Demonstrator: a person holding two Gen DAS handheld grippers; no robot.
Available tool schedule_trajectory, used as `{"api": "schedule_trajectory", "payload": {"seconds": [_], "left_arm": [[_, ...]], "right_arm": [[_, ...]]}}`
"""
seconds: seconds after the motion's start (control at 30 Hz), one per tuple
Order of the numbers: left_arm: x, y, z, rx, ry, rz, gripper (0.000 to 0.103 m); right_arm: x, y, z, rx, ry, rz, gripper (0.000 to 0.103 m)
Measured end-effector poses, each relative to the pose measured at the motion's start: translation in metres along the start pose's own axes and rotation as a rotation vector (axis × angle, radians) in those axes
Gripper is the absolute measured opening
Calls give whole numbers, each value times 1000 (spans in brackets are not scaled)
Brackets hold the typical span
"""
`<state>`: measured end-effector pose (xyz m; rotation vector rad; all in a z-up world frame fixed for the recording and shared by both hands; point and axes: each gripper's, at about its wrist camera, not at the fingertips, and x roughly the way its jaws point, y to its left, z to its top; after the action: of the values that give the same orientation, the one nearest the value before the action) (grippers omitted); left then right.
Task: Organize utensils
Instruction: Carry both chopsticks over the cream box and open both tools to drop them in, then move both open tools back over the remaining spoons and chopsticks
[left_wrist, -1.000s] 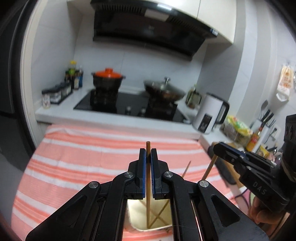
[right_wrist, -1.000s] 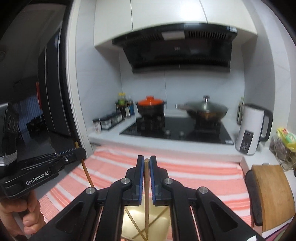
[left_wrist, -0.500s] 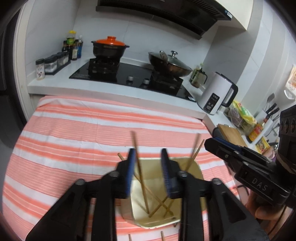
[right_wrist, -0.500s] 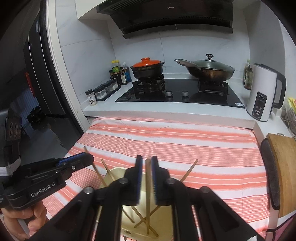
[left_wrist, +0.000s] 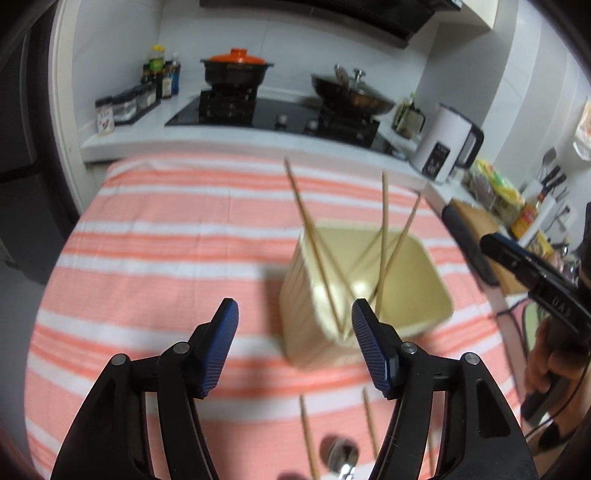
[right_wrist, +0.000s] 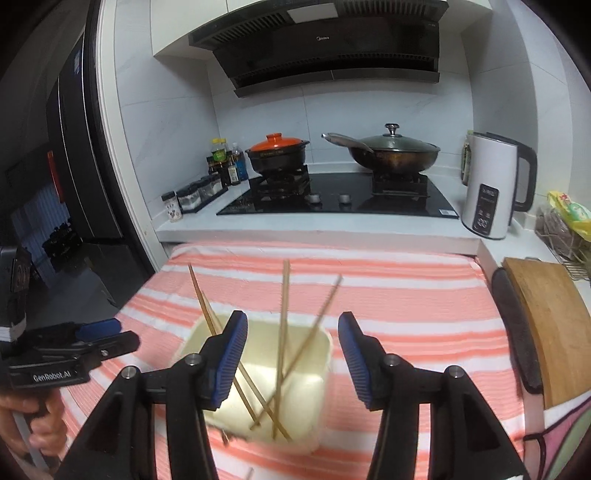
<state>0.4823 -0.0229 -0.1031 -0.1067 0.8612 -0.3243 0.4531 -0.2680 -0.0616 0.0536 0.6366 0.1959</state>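
Chopsticks: four thin pale wooden sticks (right_wrist: 282, 332) stand leaning in the cream holder (right_wrist: 317, 369), tips crossing at its floor, tops fanned out.
Loose chopsticks: two more (left_wrist: 306, 432) lie flat on the striped cloth (left_wrist: 166, 240) at its near edge, just below the left jaws; long axes run roughly away from the camera, towards the holder.
Spoon: metal bowl (left_wrist: 341, 456) beside them, near edge, partly cut off.
Left gripper (left_wrist: 293, 325): jaws wide, empty, above the cloth just left of the holder.
Right gripper (right_wrist: 288, 339): jaws wide, empty, over the holder.
Key relation: loose sticks sit below and slightly right of the left jaws; left looks nearer, a judgement.
Holder: rectangular, smooth plastic, rounded corners, centre-right of the cloth.
Cloth: soft, orange and white stripes.
Risk: thin sticks could roll on fabric.
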Motion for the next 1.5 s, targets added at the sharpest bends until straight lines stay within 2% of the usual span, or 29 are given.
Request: {"api": "schedule_trajectory", "payload": {"seconds": [0.17,0.3,0.4,0.57,0.63,0.7,0.83,1.03,1.4,1.43,1.5], "left_arm": [[0,6,-65,28,89,1,66],[-10,3,-125,79,109,34,66],[-20,4,-164,73,122,35,66],[-38,5,-203,42,102,47,66],[-43,4,-212,46,87,41,67],[-42,0,-219,78,78,68,68],[-30,-1,-226,114,79,130,68],[-18,-1,-232,106,98,141,68],[-10,0,-229,81,90,211,69],[-10,-1,-229,82,88,217,69],[-10,-1,-230,80,83,223,69]], "right_arm": [[-9,-13,-57,-43,84,-24,53],[-19,-17,-110,-93,171,-45,53],[-35,-16,-150,-115,216,-48,53],[-67,-8,-212,-130,249,-70,53],[-78,-8,-233,-89,256,-67,53],[-89,-12,-247,-22,249,-62,53],[-101,-12,-258,43,231,-53,53],[-95,-1,-255,18,244,-67,53],[-75,27,-260,-57,290,-73,53],[-73,28,-260,-63,294,-70,50],[-69,30,-262,-81,315,-76,36]]}}
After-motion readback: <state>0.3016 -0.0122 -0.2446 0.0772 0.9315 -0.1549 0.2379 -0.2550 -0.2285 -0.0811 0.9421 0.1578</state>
